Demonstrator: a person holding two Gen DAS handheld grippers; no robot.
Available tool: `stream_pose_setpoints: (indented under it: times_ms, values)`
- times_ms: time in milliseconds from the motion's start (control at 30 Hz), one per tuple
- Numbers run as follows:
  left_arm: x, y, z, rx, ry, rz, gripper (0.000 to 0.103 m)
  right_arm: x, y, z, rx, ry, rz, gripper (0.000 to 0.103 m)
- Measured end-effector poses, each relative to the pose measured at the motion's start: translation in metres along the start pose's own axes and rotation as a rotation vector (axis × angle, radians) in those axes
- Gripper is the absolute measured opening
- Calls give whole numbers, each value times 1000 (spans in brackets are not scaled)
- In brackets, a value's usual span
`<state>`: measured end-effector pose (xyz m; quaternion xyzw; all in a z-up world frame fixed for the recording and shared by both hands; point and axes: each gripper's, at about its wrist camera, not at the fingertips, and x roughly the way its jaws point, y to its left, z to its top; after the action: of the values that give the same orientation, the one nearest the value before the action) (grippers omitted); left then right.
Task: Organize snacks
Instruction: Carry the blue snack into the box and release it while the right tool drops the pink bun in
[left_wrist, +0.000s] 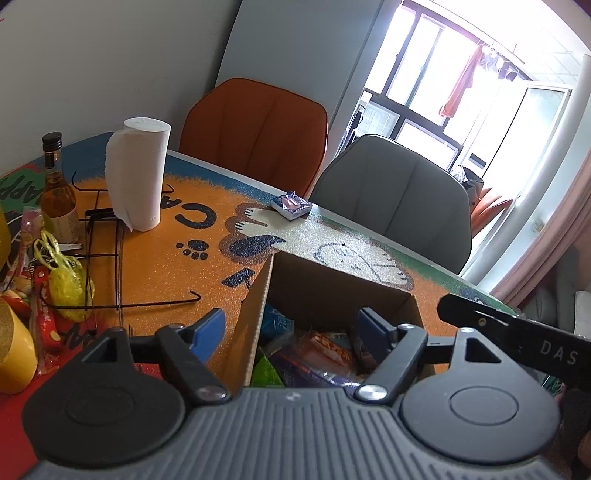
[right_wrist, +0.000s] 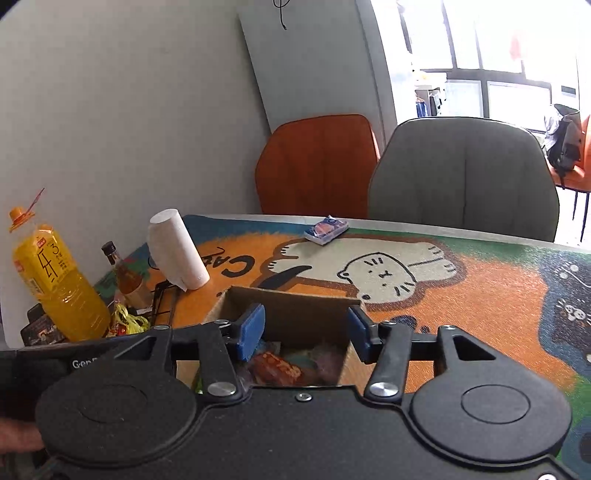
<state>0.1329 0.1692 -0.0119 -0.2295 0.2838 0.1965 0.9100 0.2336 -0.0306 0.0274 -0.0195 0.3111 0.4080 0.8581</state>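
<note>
An open cardboard box (left_wrist: 314, 291) stands on the cartoon-cat table mat and holds several snack packets (left_wrist: 325, 347). My left gripper (left_wrist: 291, 328) is open above the box's left wall, with one blue pad outside the box and the other over its inside; neither pad touches anything. My right gripper (right_wrist: 304, 332) hangs open over the box (right_wrist: 291, 310), its jaws empty, above an orange packet (right_wrist: 280, 367) among the snacks inside. A small blue-and-pink snack packet (left_wrist: 291, 205) (right_wrist: 326, 229) lies alone near the table's far edge.
To the left are a paper towel roll (left_wrist: 138, 173), a brown glass bottle (left_wrist: 57, 188), a yellow bag (left_wrist: 68, 277), red packets (left_wrist: 46, 325), a black wire rack (left_wrist: 107, 251) and a yellow juice bottle (right_wrist: 55, 280). An orange chair (left_wrist: 258, 125) and a grey chair (left_wrist: 399, 192) stand behind the table.
</note>
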Motion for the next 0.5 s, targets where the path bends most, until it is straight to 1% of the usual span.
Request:
stream_pose_setpoints:
  times_ms: [100,200,300,500]
  values:
    - [-3,-3,-4,11,12,6,83,-7,-1,-4,0,8,-14,54]
    - [-7,-7,-9,25,22,7,84,-16,-4,-9,9,14,-21,58]
    - [-11,-11,-15,39,31,5,85,-25,-8,-15,19,15,-28,59]
    - [-22,-22,-27,69,35,-9,92,-46,-16,-27,46,4,-44,69]
